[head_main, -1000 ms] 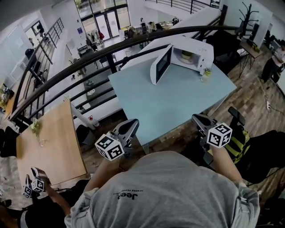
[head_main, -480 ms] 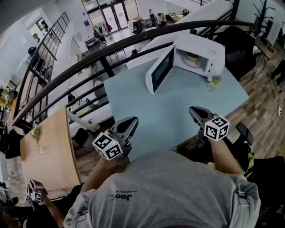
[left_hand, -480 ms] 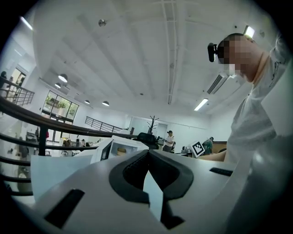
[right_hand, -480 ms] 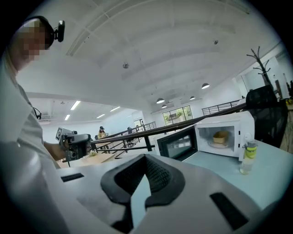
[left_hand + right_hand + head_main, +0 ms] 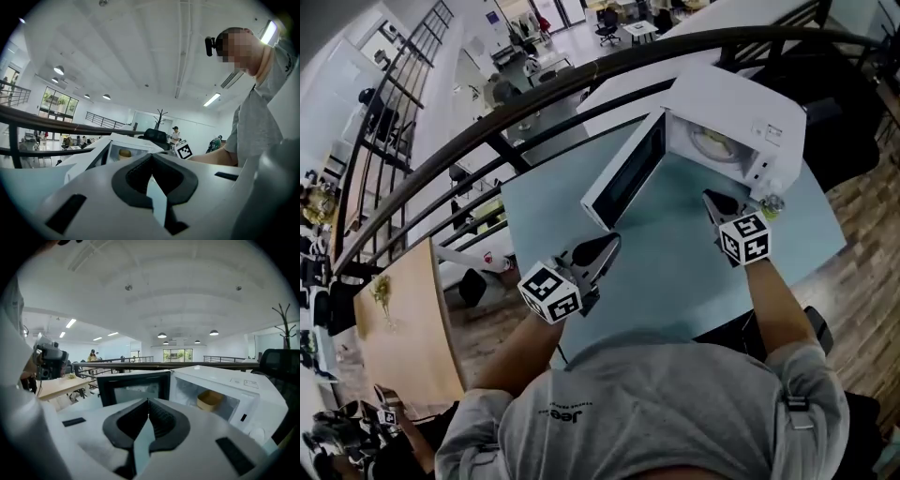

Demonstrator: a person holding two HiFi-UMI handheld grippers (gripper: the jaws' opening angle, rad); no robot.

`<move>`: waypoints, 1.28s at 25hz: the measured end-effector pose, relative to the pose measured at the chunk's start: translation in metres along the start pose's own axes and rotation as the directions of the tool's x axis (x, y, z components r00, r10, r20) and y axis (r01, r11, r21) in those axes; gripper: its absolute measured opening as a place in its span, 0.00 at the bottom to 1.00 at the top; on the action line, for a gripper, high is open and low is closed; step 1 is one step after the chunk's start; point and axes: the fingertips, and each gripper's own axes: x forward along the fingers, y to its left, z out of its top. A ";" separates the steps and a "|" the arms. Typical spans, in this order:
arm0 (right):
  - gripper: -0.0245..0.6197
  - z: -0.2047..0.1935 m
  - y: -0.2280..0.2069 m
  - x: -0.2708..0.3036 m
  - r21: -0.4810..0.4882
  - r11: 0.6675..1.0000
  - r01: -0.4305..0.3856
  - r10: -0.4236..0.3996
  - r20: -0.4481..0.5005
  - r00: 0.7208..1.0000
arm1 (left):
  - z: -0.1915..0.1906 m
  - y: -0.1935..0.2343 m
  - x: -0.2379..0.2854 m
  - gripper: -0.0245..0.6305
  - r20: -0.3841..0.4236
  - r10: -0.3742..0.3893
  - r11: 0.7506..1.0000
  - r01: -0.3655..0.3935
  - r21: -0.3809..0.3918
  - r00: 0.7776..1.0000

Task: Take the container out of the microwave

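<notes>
A white microwave (image 5: 736,112) stands at the far side of the light-blue table (image 5: 675,281), its dark-framed door (image 5: 623,176) swung open to the left. Inside sits a tan round container (image 5: 712,142), also seen in the right gripper view (image 5: 210,400) and, small, in the left gripper view (image 5: 124,153). My right gripper (image 5: 717,199) hovers just in front of the microwave's opening, shut and empty (image 5: 148,401). My left gripper (image 5: 605,248) is over the table below the door, shut with nothing in it (image 5: 151,159).
A small greenish jar (image 5: 771,203) stands at the microwave's near right corner, close to my right gripper. A dark railing (image 5: 534,103) runs behind the table. A wooden table (image 5: 394,328) lies at left, with another person's gripper (image 5: 386,412) beyond it.
Both grippers have moved forward over the table toward the microwave. The right one has come from the near edge to just before the opening. Jaws stayed shut.
</notes>
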 end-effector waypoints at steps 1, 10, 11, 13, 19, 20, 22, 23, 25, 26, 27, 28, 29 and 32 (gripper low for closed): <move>0.07 -0.002 -0.014 0.014 -0.012 1.000 0.017 -0.017 -0.008 1.000 | -0.002 0.007 0.016 0.05 -0.010 -0.008 1.000 0.008 0.002 1.000; 0.16 -0.032 -0.091 0.109 -0.067 0.993 0.096 -0.102 -0.092 0.990 | -0.039 0.057 0.121 0.05 -0.073 -0.029 0.998 0.025 -0.058 0.997; 0.17 -0.034 -0.097 0.118 -0.076 0.992 0.104 -0.111 -0.100 0.989 | -0.042 0.062 0.127 0.05 -0.078 -0.028 0.998 0.023 -0.062 0.997; 0.19 -0.037 -0.110 0.136 -0.094 0.988 0.120 -0.131 -0.115 0.985 | -0.047 0.070 0.139 0.05 -0.089 -0.024 0.997 0.018 -0.068 0.996; 0.23 -0.050 -0.154 0.183 -0.174 0.966 0.190 -0.219 -0.170 0.961 | -0.066 0.095 0.168 0.05 -0.117 -0.008 0.996 -0.003 -0.089 0.993; 0.24 -0.052 -0.162 0.190 -0.201 0.958 0.206 -0.243 -0.179 0.953 | -0.069 0.098 0.172 0.05 -0.120 -0.006 0.996 -0.006 -0.093 0.993; 0.26 -0.056 -0.175 0.201 -0.264 0.935 0.237 -0.292 -0.194 0.936 | -0.075 0.105 0.179 0.05 -0.125 -0.004 0.995 -0.008 -0.097 0.992; 0.27 -0.058 -0.181 0.206 -0.294 0.923 0.250 -0.315 -0.200 0.928 | -0.077 0.107 0.181 0.05 -0.127 -0.004 0.995 -0.008 -0.098 0.992; 0.29 -0.060 -0.190 0.214 -0.344 0.898 0.275 -0.358 -0.207 0.911 | -0.080 0.112 0.183 0.05 -0.131 -0.005 0.995 -0.009 -0.101 0.991; 0.31 -0.060 -0.194 0.218 -0.363 0.886 0.287 -0.377 -0.208 0.902 | -0.081 0.114 0.183 0.05 -0.133 -0.005 0.995 -0.009 -0.103 0.991; 0.32 -0.059 -0.197 0.220 -0.379 0.876 0.300 -0.396 -0.207 0.895 | -0.082 0.116 0.183 0.05 -0.135 -0.005 0.994 -0.009 -0.106 0.991; 0.33 -0.058 -0.200 0.222 -0.392 0.865 0.313 -0.413 -0.204 0.888 | -0.084 0.118 0.183 0.05 -0.137 -0.006 0.994 -0.010 -0.109 0.990; 0.34 -0.057 -0.203 0.224 -0.404 0.855 0.324 -0.428 -0.198 0.882 | -0.085 0.119 0.184 0.05 -0.140 -0.006 0.994 -0.010 -0.113 0.990; 0.37 -0.053 -0.212 0.229 -0.439 0.827 0.352 -0.464 -0.177 0.868 | -0.091 0.122 0.189 0.05 -0.146 -0.011 0.992 -0.007 -0.123 0.989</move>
